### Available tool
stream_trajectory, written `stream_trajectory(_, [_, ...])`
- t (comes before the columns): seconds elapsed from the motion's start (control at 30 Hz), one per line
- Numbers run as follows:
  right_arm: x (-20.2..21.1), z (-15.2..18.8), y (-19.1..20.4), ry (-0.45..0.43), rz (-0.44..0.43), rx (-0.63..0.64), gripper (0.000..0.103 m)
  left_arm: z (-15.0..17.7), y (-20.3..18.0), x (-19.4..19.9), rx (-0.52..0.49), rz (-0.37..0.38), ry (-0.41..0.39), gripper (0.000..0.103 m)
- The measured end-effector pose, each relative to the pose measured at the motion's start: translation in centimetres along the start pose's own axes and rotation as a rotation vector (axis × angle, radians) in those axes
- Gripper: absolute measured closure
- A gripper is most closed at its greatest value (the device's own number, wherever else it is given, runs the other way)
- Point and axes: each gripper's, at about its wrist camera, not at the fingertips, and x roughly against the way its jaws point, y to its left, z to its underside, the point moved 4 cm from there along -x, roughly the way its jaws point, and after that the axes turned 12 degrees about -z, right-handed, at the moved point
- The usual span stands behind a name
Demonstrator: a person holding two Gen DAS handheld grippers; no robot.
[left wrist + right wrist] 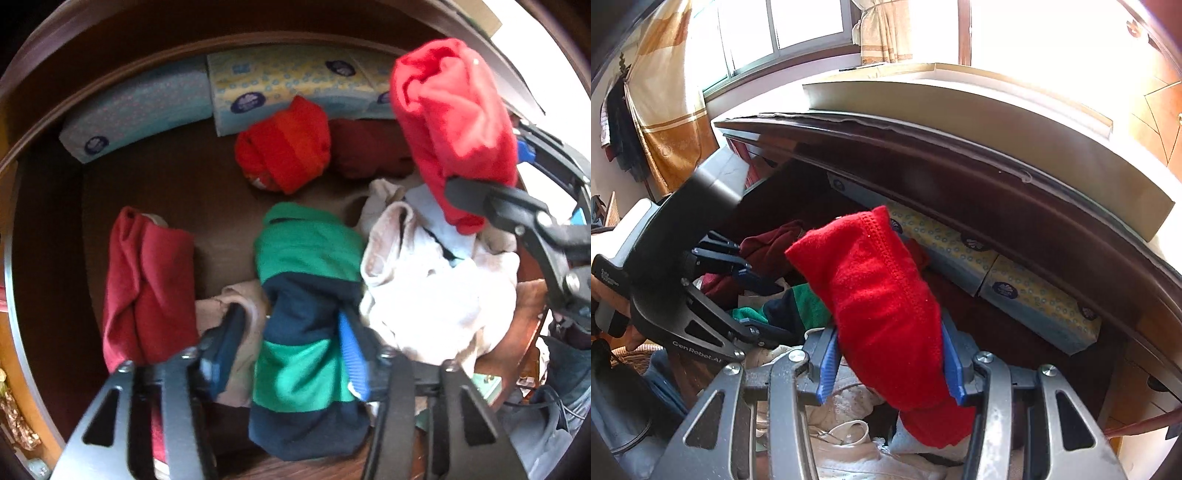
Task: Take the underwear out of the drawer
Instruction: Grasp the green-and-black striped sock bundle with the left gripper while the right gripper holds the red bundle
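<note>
The right gripper (888, 363) clenches red underwear (886, 306) lifted above the drawer (48, 221). The left gripper (291, 354), fingers parted, straddles a green roll (306, 332) at lower centre. More remains inside.

The right gripper (890, 363) pinches a bright red knit underwear bundle (882, 295) between its blue-padded fingers (829, 360), above the dark wooden drawer (997, 184). Beyond, the left gripper (757, 306) straddles a green-and-navy striped roll (798, 306). Yellow-patterned tissue packs (1034, 306) line the drawer's back.
</note>
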Motion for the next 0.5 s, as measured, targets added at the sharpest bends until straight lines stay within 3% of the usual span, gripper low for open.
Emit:
stream_trajectory(0.07, [0.1,-0.1,0.0,-0.009,0.001,-0.001,0.053,0.4,0.5,0.4,0.014,0.015,-0.022,0.072])
stream_trajectory(0.17, [0.5,-0.2,-0.2,-0.032,0.009,-0.002,0.053,1.1,2.0,1.4,0.047,0.049,-0.058,0.080])
stream_trajectory(0.33, [1.2,0.0,-0.2,-0.073,0.021,-0.005,0.053,3.0,3.8,2.7,0.087,0.067,-0.136,0.086])
stream_trajectory(0.5, [2.0,0.2,-0.2,-0.106,0.037,0.004,0.053,4.4,2.7,4.8,0.103,0.058,-0.195,0.091])
